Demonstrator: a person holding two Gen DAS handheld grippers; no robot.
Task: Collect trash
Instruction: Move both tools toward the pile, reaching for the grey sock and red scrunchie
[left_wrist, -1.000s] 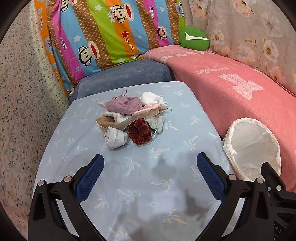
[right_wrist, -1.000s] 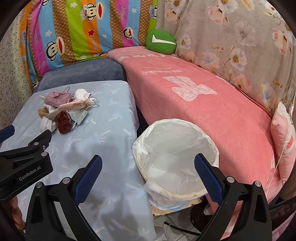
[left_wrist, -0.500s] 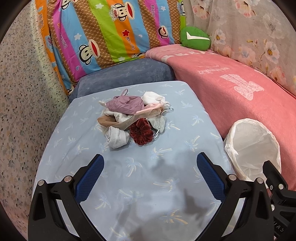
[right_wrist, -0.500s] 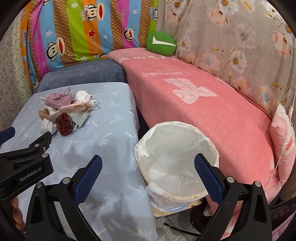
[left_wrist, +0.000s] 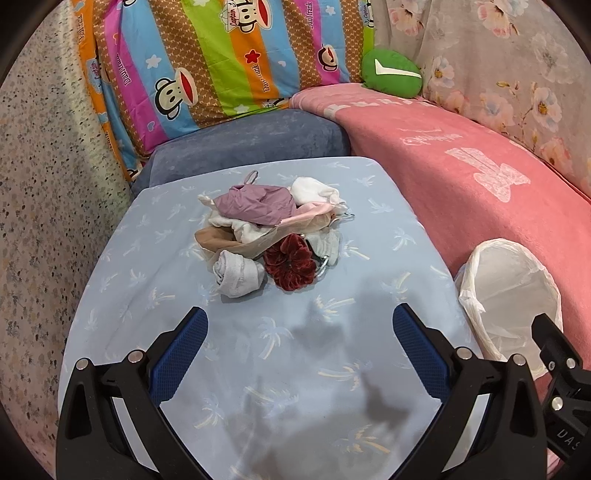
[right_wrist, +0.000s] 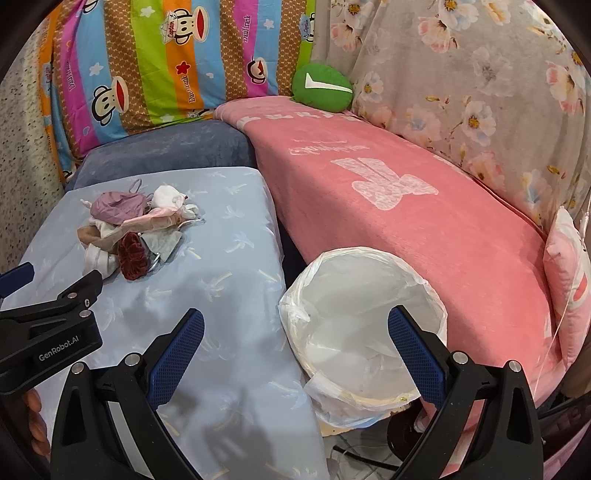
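A pile of soft trash lies on the light blue table: a mauve mask, white and beige cloth bits, a grey rolled sock and a dark red scrunchie. A bin lined with a white bag stands off the table's right edge. My left gripper hangs open above the table, short of the pile. My right gripper is open over the gap between table edge and bin, empty.
A pink blanket covers the sofa on the right, with a green cushion and a striped monkey-print pillow at the back. A blue-grey cushion sits behind the table. A speckled wall bounds the left.
Both grippers have drifted slightly forward, so the pile and the bin sit a little closer in view. Both stay open and empty; nothing on the table has moved.
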